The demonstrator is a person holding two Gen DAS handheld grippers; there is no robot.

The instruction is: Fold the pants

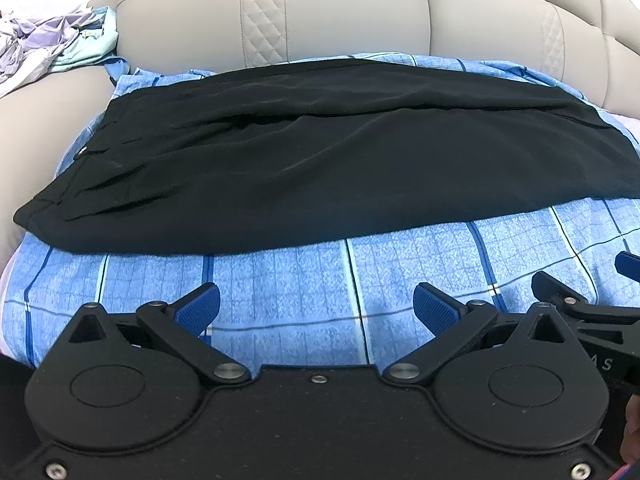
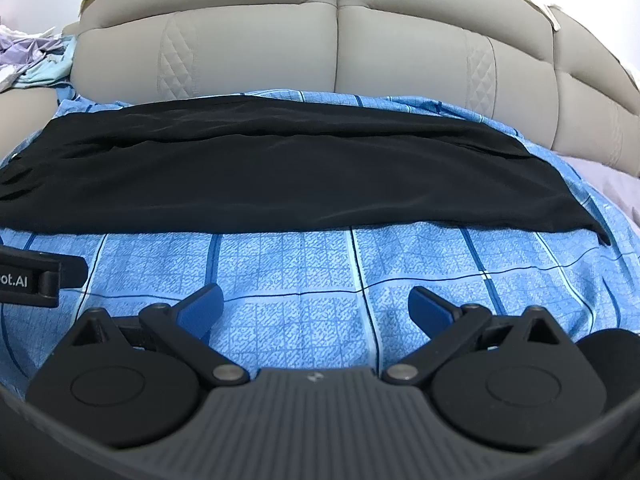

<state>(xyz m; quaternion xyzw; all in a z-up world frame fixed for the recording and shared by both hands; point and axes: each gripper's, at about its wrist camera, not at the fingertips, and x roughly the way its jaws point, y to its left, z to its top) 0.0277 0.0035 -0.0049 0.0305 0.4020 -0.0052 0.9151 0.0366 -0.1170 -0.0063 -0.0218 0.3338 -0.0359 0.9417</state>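
**Both grippers held wide apart, short of the pants**

The left gripper (image 1: 316, 304) and right gripper (image 2: 316, 304) are held low and level at the bottom of each frame, above the blue checked sheet (image 1: 280, 280). Both are spread wide and nothing is gripped or touched. The black pants (image 1: 320, 152) are laid flat across mid-frame, before the beige headboard (image 1: 340, 12).
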